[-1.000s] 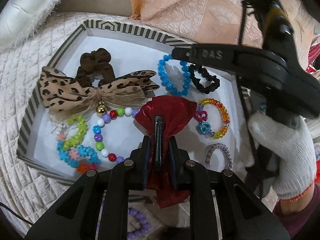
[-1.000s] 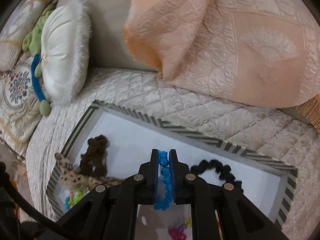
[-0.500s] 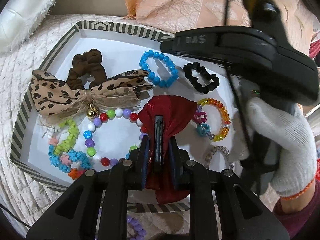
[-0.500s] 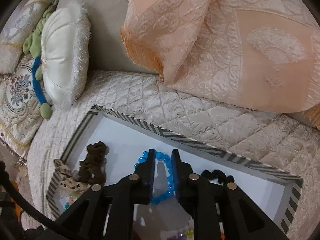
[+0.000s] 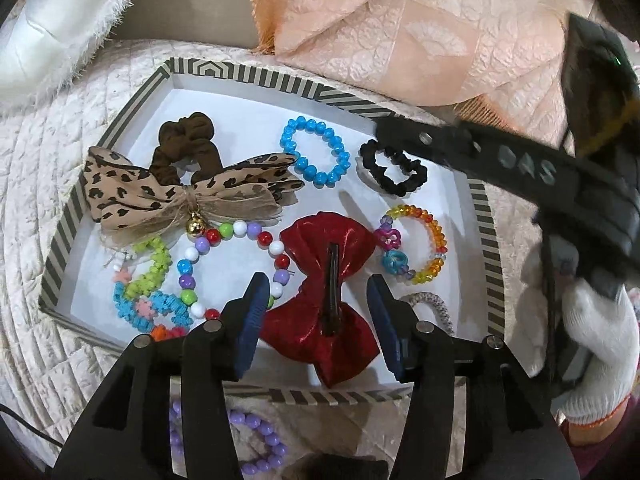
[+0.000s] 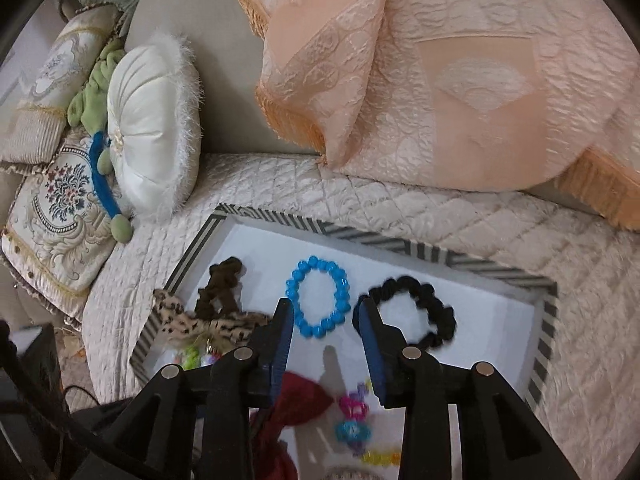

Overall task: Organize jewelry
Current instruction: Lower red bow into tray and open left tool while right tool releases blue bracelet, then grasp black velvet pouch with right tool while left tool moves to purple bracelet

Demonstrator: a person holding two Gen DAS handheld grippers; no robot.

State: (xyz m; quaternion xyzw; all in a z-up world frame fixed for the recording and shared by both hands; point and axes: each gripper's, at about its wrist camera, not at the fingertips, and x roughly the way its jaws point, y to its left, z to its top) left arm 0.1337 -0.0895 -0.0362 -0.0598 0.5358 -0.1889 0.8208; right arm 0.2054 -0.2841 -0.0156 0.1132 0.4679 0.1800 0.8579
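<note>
A striped-rim tray (image 5: 280, 82) with a white floor lies on the quilted bed. In it lie a red bow clip (image 5: 324, 300), a blue bead bracelet (image 5: 316, 156), a black scrunchie (image 5: 394, 174), a brown scrunchie (image 5: 188, 148), a leopard bow (image 5: 180, 196) and several bead bracelets. My left gripper (image 5: 318, 320) is open, its fingers either side of the red bow. My right gripper (image 6: 326, 340) is open above the tray, just short of the blue bracelet (image 6: 318, 296), with the black scrunchie (image 6: 416, 308) to its right.
A purple bead bracelet (image 5: 256, 444) lies on the bed outside the tray's near rim. A peach cushion (image 6: 440, 80) and a white round cushion (image 6: 156, 132) stand behind the tray. The right hand's gripper body (image 5: 540, 184) crosses the tray's right side.
Both grippers have opened. The left let go of the red bow, which now lies in the tray. The right let go of the blue bracelet and drew back.
</note>
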